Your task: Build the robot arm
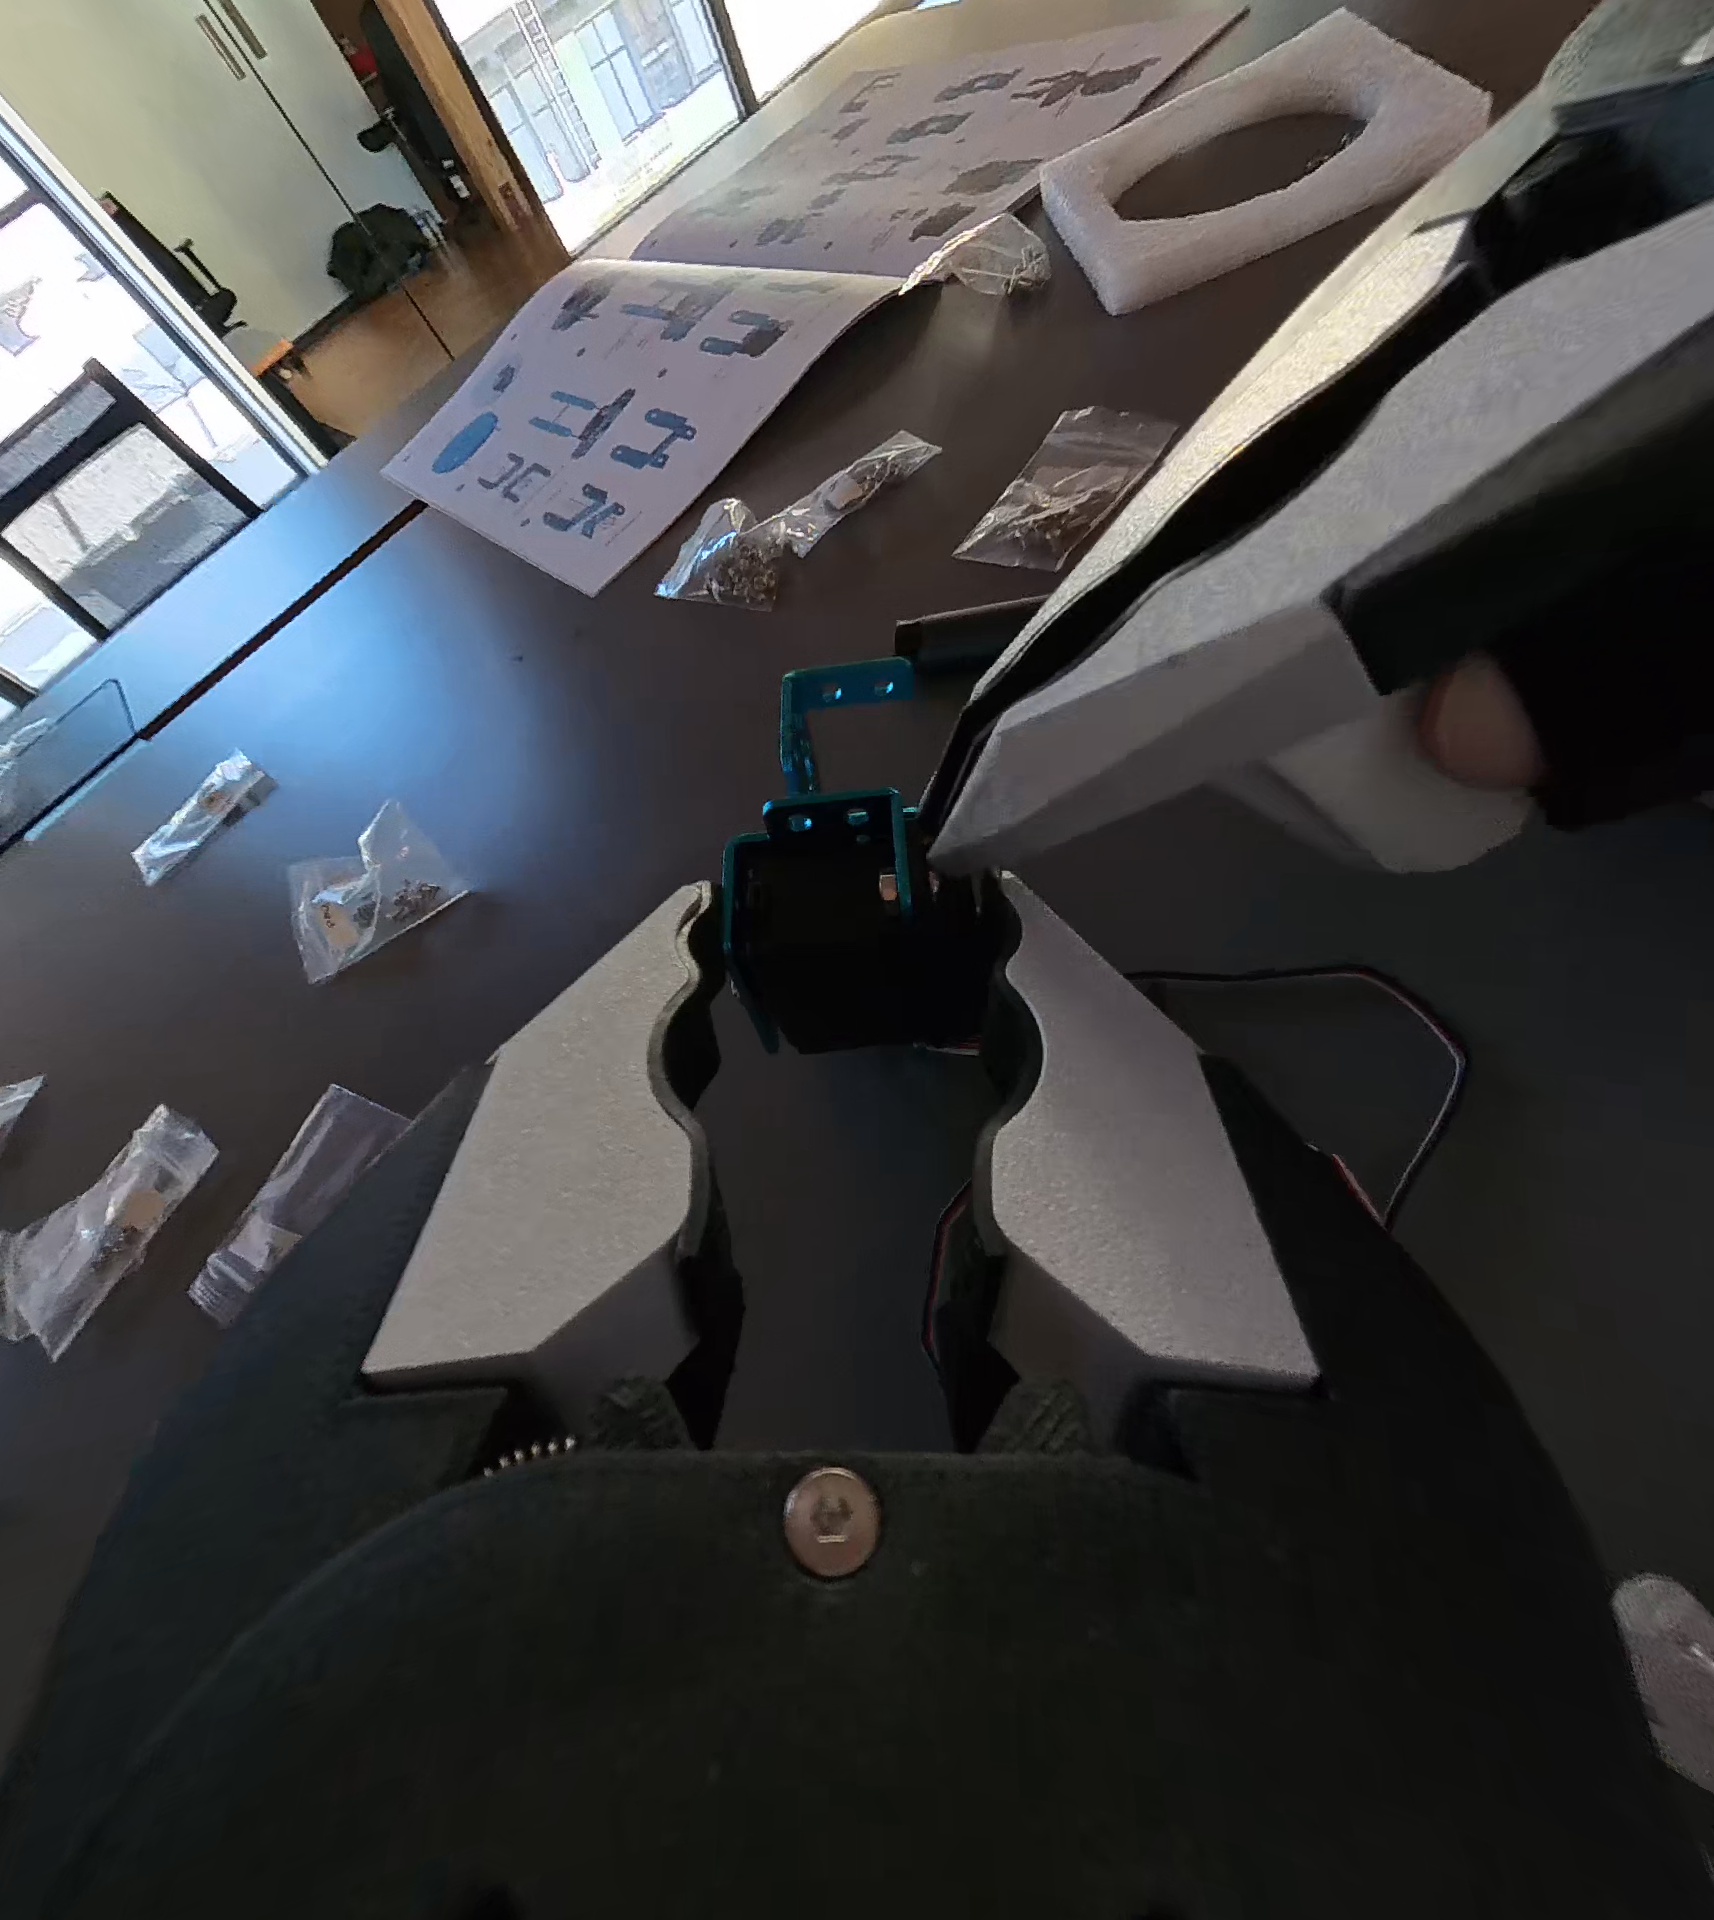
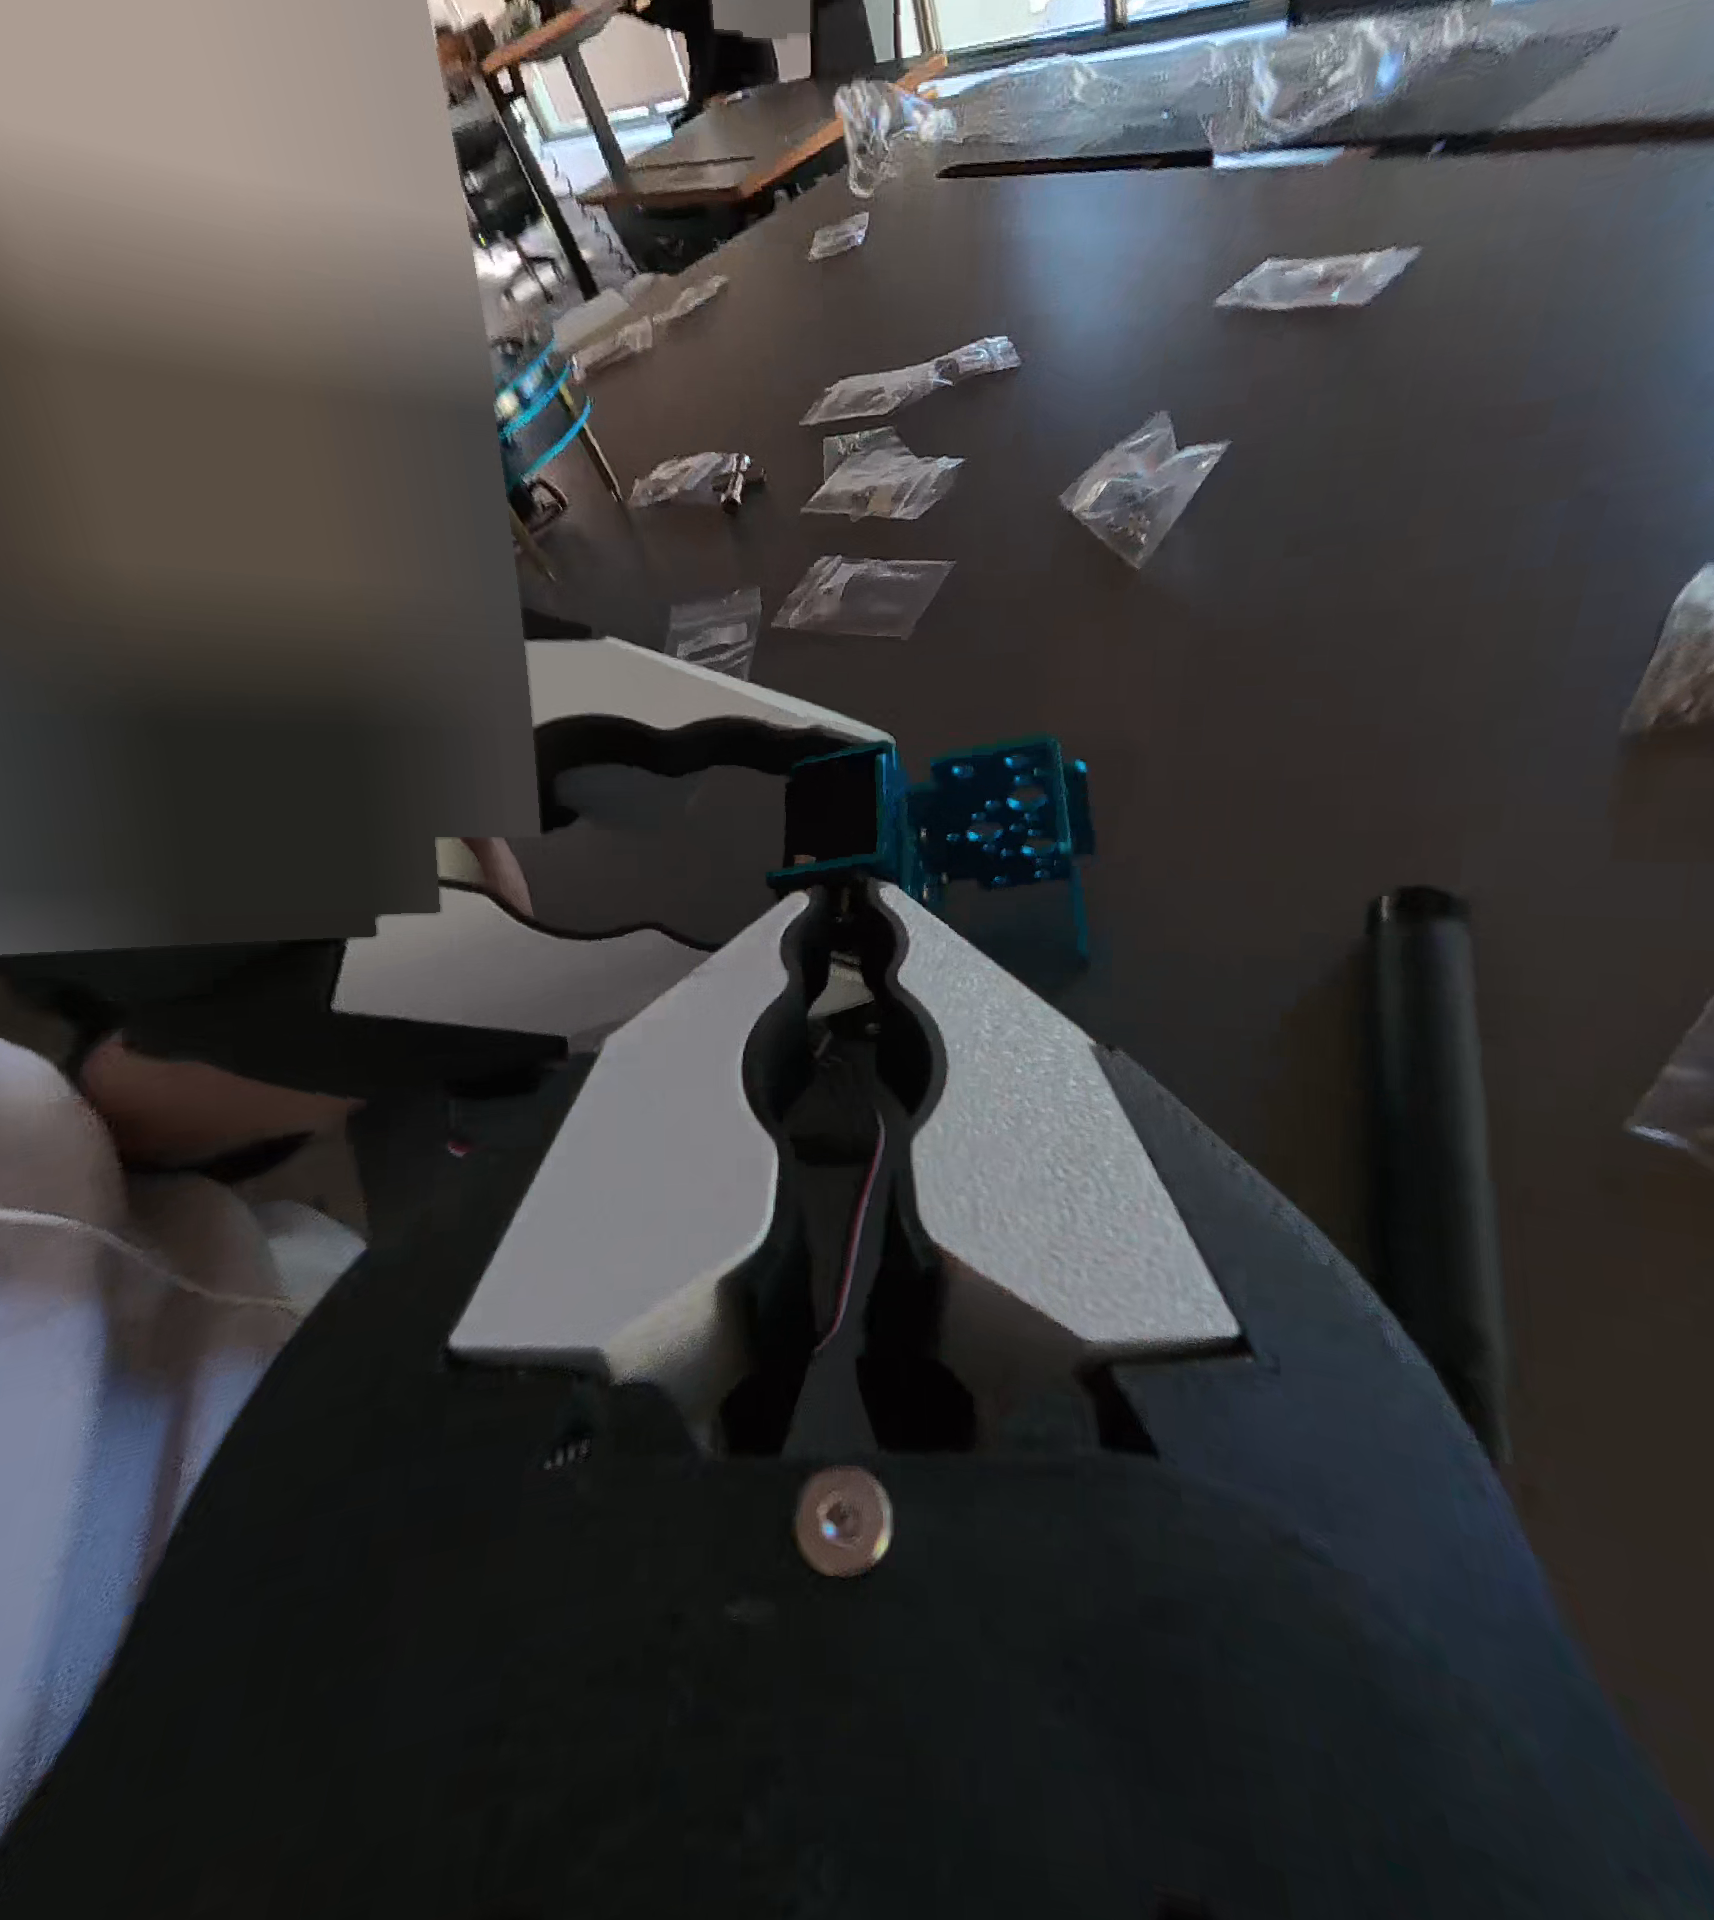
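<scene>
Gripping from both sides, the two tongs meet on a small black servo block [image 1: 858,961] seated in a blue metal bracket [image 1: 837,821]. The left tongs [image 1: 853,935] clamp the block's sides between their pale fingertips, lifted clear of the dark surface [image 1: 520,748]. The right tongs [image 2: 842,914] come in from the left tongs' right and are nearly shut on a small part at the block's edge, its thin wire [image 2: 858,1236] running back between their fingers. A second blue perforated bracket [image 2: 1004,821] sits just beyond. Small parts bags [image 1: 375,904] lie scattered to the left tongs' left. I'd judge the pinch shallow; any twist could snag the wire or slip the block loose.
</scene>
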Demonstrator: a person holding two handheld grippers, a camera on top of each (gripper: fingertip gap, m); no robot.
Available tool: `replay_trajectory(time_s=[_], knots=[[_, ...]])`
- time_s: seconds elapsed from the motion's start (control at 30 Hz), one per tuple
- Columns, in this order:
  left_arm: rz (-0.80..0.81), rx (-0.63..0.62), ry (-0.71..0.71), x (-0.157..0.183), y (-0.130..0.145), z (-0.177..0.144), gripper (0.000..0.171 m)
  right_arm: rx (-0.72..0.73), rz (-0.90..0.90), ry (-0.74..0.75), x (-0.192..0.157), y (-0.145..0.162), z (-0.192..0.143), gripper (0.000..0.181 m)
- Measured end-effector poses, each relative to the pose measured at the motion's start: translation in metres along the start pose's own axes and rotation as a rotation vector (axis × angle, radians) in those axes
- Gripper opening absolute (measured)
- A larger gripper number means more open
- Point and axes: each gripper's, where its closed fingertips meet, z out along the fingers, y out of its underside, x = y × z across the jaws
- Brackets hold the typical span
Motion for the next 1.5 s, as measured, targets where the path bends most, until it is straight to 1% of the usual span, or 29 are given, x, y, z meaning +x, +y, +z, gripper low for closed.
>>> replay_trajectory(time_s=[0.03,0.1,0.17,0.2,0.23,0.37,0.43,0.5,0.53,0.57,0.63,0.7,0.8,0.9,0.93,1.03,1.07,1.17,1.23,1.3,1.37,1.43,1.5], knots=[[0.011,0.001,-0.005,0.000,0.000,0.000,0.049,0.007,0.032,-0.016,0.000,0.001,-0.001,0.005],[0.010,0.012,0.014,0.001,-0.001,0.000,0.050,0.009,-0.025,-0.024,0.000,0.001,-0.001,0.006],[-0.027,0.017,0.073,0.001,-0.001,0.000,0.049,-0.025,-0.161,-0.058,-0.002,0.000,-0.001,0.006],[-0.039,0.020,0.100,0.001,-0.001,0.001,0.049,-0.044,-0.219,-0.088,-0.004,-0.001,-0.002,0.009],[-0.055,0.021,0.129,0.000,0.000,0.001,0.050,-0.048,-0.275,-0.120,-0.006,-0.006,-0.004,0.019],[-0.113,0.030,0.284,-0.001,0.001,0.001,0.050,-0.091,-0.608,-0.222,-0.006,-0.022,-0.003,0.021],[-0.098,0.046,0.365,-0.001,0.002,0.001,0.049,-0.151,-0.776,-0.334,-0.012,-0.016,0.002,0.025],[-0.080,0.058,0.443,-0.001,0.002,0.001,0.049,-0.221,-0.881,-0.365,-0.007,-0.011,0.012,0.028],[-0.056,0.067,0.472,-0.001,0.003,0.000,0.050,-0.246,-0.911,-0.429,-0.011,-0.008,0.013,0.020],[-0.055,0.068,0.500,-0.001,0.003,0.000,0.050,-0.288,-0.921,-0.480,-0.012,-0.004,0.013,0.014],[-0.067,0.066,0.541,-0.002,0.003,0.001,0.050,-0.368,-0.902,-0.532,-0.012,-0.004,0.015,0.013],[-0.090,0.056,0.552,-0.004,0.004,0.003,0.050,-0.444,-0.877,-0.542,-0.008,-0.005,0.017,0.013],[-0.070,0.065,0.559,-0.003,0.003,0.003,0.051,-0.558,-0.765,-0.582,-0.009,-0.002,0.016,0.011],[-0.059,0.070,0.554,-0.001,0.003,0.003,0.050,-0.614,-0.724,-0.584,-0.008,0.000,0.013,0.011],[-0.057,0.071,0.553,-0.001,0.003,0.003,0.050,-0.617,-0.740,-0.577,-0.008,0.000,0.013,0.011],[-0.055,0.073,0.548,-0.001,0.002,0.003,0.050,-0.626,-0.884,-0.556,-0.007,0.001,0.012,0.012],[-0.060,0.071,0.549,-0.001,0.003,0.003,0.050,-0.643,-0.902,-0.561,-0.007,0.001,0.013,0.011],[-0.079,0.062,0.551,-0.002,0.004,0.003,0.050,-0.749,-0.858,-0.564,-0.007,0.001,0.015,0.012],[-0.063,0.068,0.541,-0.001,0.003,0.003,0.050,-0.778,-0.877,-0.545,-0.005,0.002,0.013,0.013],[-0.045,0.075,0.524,0.000,0.002,0.003,0.050,-0.791,-0.859,-0.529,-0.003,0.003,0.011,0.013],[-0.051,0.071,0.522,-0.001,0.002,0.004,0.050,-0.795,-0.904,-0.500,-0.003,0.002,0.013,0.013],[-0.059,0.068,0.526,-0.001,0.002,0.003,0.050,-0.832,-0.906,-0.483,-0.004,0.002,0.014,0.012],[-0.038,0.077,0.518,0.000,0.002,0.003,0.050,-0.847,-0.973,-0.508,-0.003,0.003,0.011,0.012]])
